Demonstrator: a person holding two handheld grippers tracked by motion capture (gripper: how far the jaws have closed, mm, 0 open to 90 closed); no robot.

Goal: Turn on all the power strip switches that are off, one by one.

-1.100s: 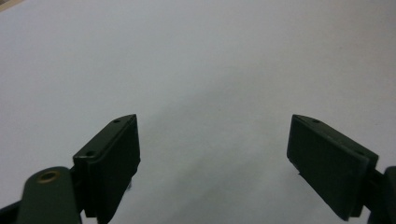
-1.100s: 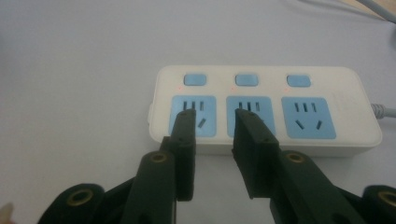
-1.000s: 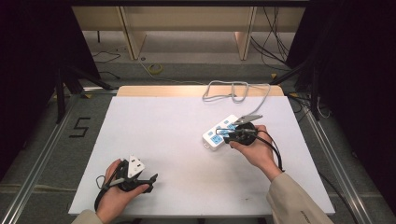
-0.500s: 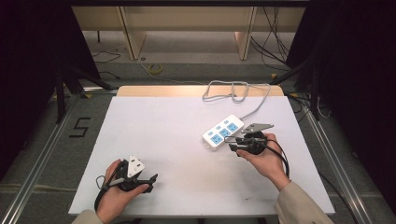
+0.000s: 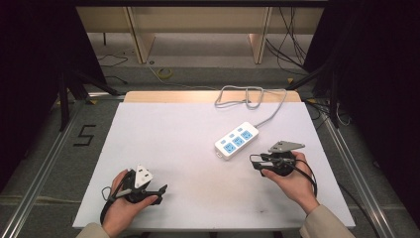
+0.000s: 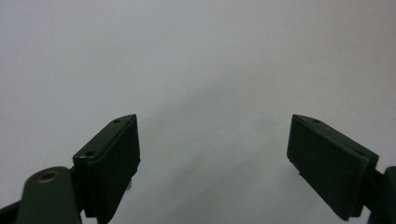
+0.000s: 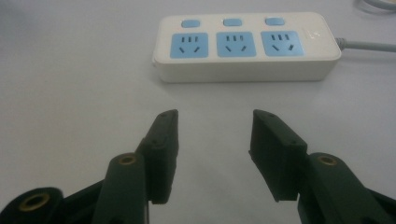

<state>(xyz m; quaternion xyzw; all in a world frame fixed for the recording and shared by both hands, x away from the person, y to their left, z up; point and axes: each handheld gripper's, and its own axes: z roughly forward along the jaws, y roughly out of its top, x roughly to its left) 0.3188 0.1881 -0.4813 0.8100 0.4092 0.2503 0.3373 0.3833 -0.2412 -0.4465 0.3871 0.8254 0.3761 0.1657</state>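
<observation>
White surface (image 5: 188, 144) under me, mostly bare. The power strip (image 5: 237, 140) lies right of centre, sockets up, cord (image 5: 250, 96) looping to the far edge. My right hand-held gripper (image 7: 212, 149) sits just short of it, jaws spread, empty, probably lining up. My left hand-held gripper (image 6: 215, 158) waits near the front edge, spread wide, holding nothing.

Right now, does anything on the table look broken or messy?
Nothing looks broken or spilled. The white power strip lies flat but slanted across the table, and its grey cable loops loosely at the far edge. Nothing is plugged into it.
</observation>
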